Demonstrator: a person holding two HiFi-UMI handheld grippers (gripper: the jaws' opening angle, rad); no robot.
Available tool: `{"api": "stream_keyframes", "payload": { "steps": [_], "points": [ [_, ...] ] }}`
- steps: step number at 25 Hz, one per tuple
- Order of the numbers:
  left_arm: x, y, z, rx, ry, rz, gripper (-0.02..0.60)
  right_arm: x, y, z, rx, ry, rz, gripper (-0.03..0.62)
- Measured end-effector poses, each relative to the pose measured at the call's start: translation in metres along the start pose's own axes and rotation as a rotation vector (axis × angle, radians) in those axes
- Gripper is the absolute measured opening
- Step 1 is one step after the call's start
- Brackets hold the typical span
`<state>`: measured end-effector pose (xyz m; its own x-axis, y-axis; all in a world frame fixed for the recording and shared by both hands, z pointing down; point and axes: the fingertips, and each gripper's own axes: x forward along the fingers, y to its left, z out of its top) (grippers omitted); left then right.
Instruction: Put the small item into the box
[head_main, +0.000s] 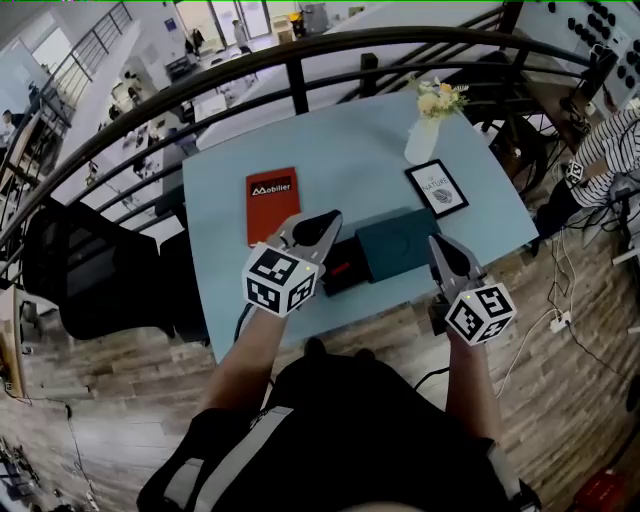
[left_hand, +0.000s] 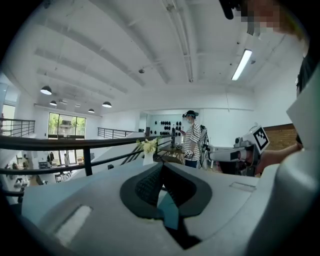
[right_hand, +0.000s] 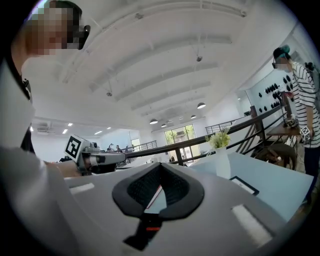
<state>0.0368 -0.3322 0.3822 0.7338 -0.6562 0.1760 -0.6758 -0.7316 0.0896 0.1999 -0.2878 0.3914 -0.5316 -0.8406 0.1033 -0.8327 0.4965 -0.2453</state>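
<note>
A dark teal box (head_main: 400, 243) lies near the front of the light blue table (head_main: 340, 150). A small black item with a red patch (head_main: 343, 270) rests against the box's left side. My left gripper (head_main: 325, 222) hovers over that item, its jaws shut with nothing between them. My right gripper (head_main: 440, 243) hangs at the box's right end, also shut and empty. In the left gripper view the closed tips (left_hand: 162, 165) point level across the table, and teal shows through the gap below. The right gripper view shows its tips (right_hand: 161, 164) meeting.
A red booklet (head_main: 272, 200) lies at the back left of the table. A framed picture (head_main: 437, 187) and a white vase of flowers (head_main: 424, 135) stand at the back right. A dark railing (head_main: 300, 60) runs behind the table. A person in a striped shirt (head_main: 610, 150) stands at the far right.
</note>
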Motion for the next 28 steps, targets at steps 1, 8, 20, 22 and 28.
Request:
{"api": "stream_keyframes", "payload": {
  "steps": [1,8,20,22,28],
  "points": [
    [-0.002,-0.001,0.002,-0.015,-0.018,-0.002,0.008,-0.001,0.003,-0.006,0.010,0.003,-0.004,0.000],
    [-0.026,0.021,-0.019,-0.068,-0.027,0.003,0.006,0.002,0.021,-0.051,0.014,0.081,0.003,0.000],
    [-0.024,0.060,-0.019,-0.022,-0.048,0.137,0.006,0.028,0.040,-0.006,-0.081,-0.014,0.092,0.000],
    [-0.026,0.054,-0.022,-0.016,-0.040,0.133,0.006,0.028,0.042,-0.001,-0.060,-0.013,0.097,0.000],
    [-0.030,0.061,-0.019,-0.015,-0.011,0.142,0.006,0.023,0.043,0.025,-0.054,-0.062,0.099,0.000]
  ]
}}
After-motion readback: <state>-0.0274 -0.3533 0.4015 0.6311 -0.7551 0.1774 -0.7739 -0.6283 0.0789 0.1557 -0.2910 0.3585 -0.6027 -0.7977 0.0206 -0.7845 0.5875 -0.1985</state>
